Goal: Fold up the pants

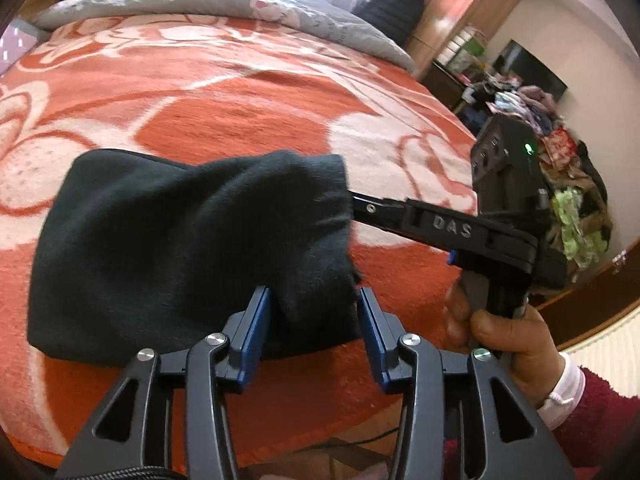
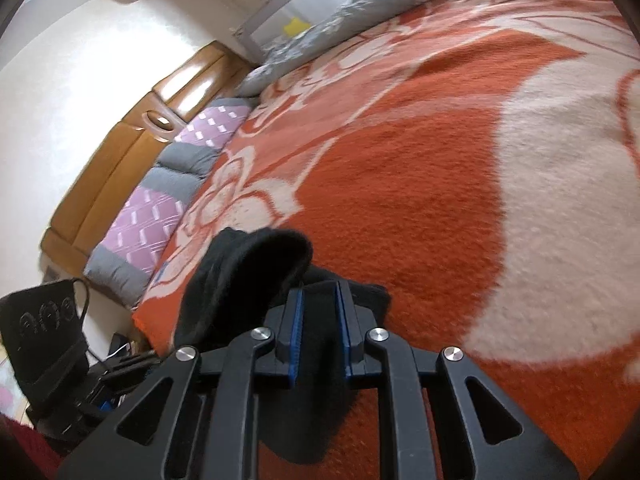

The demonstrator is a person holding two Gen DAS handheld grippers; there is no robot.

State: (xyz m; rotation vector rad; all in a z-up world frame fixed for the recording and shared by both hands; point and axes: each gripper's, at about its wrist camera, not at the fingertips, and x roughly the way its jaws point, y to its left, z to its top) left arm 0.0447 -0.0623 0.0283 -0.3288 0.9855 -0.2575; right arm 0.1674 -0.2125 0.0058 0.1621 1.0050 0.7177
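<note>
The left wrist camera sits just behind its own jaws, looking steeply down and forward across the bed (image 1: 224,92) toward the grey quilt (image 1: 224,4) beyond. The right wrist camera does likewise from behind its jaws, facing the wooden headboard (image 2: 132,136) to their left. Both sit close to the dark pants (image 1: 180,240), which they share, along with the orange blanket (image 2: 420,184).

Black pants (image 1: 180,248) bundled on orange blanket (image 1: 248,120), left tongs (image 1: 314,320) parted, right tongs (image 1: 360,206) clamping fabric
</note>
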